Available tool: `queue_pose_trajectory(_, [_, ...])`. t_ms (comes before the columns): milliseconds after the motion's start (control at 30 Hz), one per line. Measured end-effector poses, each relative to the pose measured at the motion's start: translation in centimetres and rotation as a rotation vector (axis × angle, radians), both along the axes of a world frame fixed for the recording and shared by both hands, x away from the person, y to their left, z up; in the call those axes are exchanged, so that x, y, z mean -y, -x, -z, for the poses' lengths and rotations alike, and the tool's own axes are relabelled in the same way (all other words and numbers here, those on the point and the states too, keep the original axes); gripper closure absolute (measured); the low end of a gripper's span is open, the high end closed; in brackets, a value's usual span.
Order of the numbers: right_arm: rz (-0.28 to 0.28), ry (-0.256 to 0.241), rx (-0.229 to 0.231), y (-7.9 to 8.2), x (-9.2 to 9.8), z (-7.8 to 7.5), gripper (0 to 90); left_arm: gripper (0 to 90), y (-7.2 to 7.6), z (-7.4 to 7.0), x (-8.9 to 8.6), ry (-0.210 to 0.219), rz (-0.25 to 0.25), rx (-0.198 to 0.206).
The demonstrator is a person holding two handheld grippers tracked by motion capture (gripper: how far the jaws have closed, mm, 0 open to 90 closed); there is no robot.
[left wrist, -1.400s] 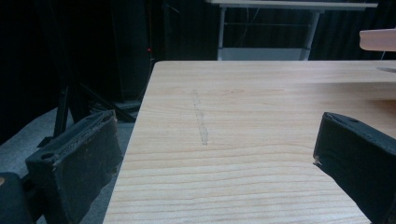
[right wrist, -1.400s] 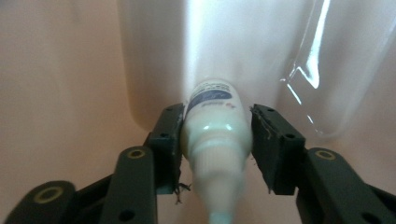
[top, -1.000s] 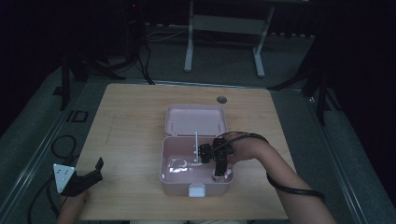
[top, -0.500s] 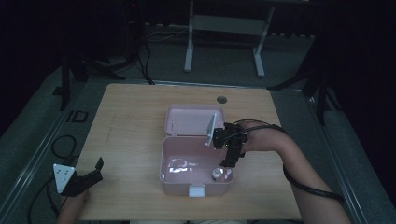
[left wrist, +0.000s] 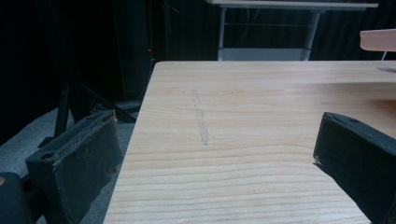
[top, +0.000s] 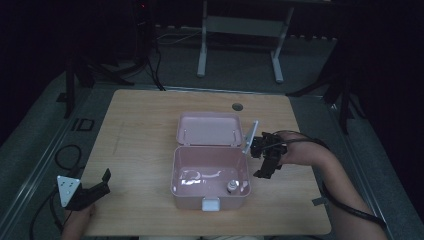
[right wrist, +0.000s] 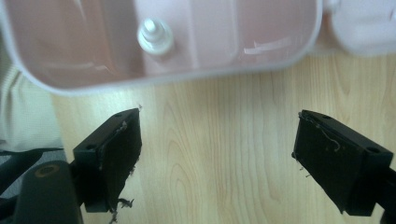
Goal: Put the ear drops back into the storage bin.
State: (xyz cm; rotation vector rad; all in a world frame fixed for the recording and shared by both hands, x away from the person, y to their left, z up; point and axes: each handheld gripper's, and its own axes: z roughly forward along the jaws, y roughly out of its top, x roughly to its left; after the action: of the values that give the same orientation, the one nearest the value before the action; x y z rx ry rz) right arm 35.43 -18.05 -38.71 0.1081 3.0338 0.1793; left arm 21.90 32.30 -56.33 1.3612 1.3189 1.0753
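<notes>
from above, the right gripper hangs just right of the open pink box, a small white bottle standing inside, and the left gripper rests near the table's corner. left gripper view: jaws wide apart over bare wood. right gripper view: jaws spread, empty, the bottle in the box ahead.

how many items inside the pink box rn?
2 that I can make out. A small white bottle stands near the front right corner of the pink box; a clear, glinting item lies front left, too dim to identify. More may be hidden.
</notes>
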Motion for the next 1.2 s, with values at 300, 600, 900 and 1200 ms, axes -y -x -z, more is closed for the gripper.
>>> queue_pose_trajectory(300, [0.098, -0.042, -0.025, -1.0, 3.6, 3.8, 14.9, 1.0, 0.0, 0.0, 0.0, -0.002, -0.003, -0.002])
queue_pose_trajectory(600, [0.182, -0.067, -0.006, -1.3, 6.2, 7.6, 14.9, 1.0, 0.0, 0.0, 0.0, -0.001, -0.002, -0.001])
queue_pose_trajectory(900, [0.255, -0.114, 0.012, -1.1, 8.4, 10.2, 14.9, 1.0, 0.0, 0.0, 0.0, -0.002, -0.002, -0.001])
queue_pose_trajectory(1200, [0.389, -0.214, 0.073, -0.5, 11.4, 12.1, 14.9, 1.0, 0.0, 0.0, 0.1, -0.002, -0.002, 0.000])
